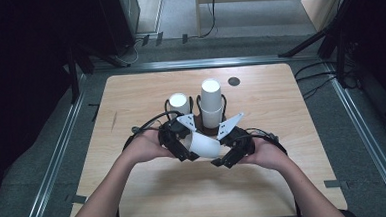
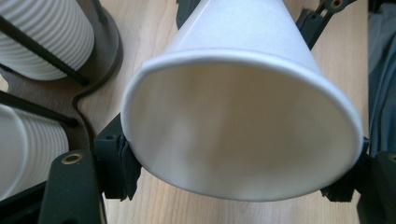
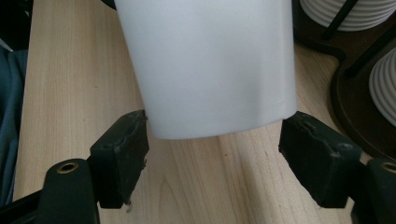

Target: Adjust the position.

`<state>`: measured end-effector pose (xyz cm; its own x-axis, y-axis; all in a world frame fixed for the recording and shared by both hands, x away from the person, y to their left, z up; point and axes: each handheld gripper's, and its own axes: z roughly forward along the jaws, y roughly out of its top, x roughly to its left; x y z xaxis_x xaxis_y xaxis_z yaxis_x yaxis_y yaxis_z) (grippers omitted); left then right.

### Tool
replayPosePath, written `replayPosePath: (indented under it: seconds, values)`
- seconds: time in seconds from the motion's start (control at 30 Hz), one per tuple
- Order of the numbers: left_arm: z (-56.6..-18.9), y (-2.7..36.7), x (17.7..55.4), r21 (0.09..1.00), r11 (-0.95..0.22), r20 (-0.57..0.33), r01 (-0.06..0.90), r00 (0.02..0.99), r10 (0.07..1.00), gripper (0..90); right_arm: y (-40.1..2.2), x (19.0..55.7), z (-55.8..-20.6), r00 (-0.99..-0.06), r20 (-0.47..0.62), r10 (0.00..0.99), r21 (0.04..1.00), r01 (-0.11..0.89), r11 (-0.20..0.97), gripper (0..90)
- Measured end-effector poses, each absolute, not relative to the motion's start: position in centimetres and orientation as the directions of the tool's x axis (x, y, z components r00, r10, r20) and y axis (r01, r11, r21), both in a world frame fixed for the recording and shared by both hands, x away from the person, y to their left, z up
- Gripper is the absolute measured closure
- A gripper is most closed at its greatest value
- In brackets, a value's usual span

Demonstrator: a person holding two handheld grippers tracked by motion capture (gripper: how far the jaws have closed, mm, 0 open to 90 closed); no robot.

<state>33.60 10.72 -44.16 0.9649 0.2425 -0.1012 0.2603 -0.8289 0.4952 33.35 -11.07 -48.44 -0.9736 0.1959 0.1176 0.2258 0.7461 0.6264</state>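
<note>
The wooden surface (image 1: pixel 151 201) carries a dark stand (image 1: pixel 199 119) near its middle, on the far side of the hands. The stand has two holders side by side. Each one has a stack of white paper cups in it, bottoms up. The left stack (image 1: pixel 179 103) is short. The right stack (image 1: pixel 211 102) is taller.

Nearer than the stand, a single white paper cup (image 1: pixel 203 145) hangs between the two tools, above the wood. It lies on its side. Its long line runs left to right. Its wide open mouth faces left, toward the left tool (image 1: pixel 179 144). Its small closed bottom faces right, toward the right tool (image 1: pixel 232 154).

The left tool holds the cup at the wide rim. In the left gripper view, the rim (image 2: pixel 243 126) sits tight between the two black jaws, and the pads (image 2: pixel 122 163) press on it from both sides.

The right tool is open. In the right gripper view, the cup's bottom end (image 3: pixel 210 70) sits between the jaws, with the left pad just beside the cup wall. I think it is not gripping.

So the left tool alone carries the cup. I think the next move is to take it to a stack on the stand, which lies just past it.
</note>
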Motion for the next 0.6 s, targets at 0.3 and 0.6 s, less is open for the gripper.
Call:
replayPosePath:
  seconds: [0.3, 0.6]
  values:
    - [-45.5, 10.1, 33.9, 0.417, -0.872, -0.078, 0.257, 0.966, 0.247, 23.7, -10.9, 33.3, -48.5, -0.977, 0.105, 0.186, 0.627, 0.21, 0.75, 24.2]
    - [-45.9, 8.9, 33.5, 0.391, -0.889, -0.085, 0.238, 0.971, 0.223, 23.5, -10.4, 33.0, -48.8, -0.98, 0.09, 0.175, 0.624, 0.193, 0.757, 25.4]
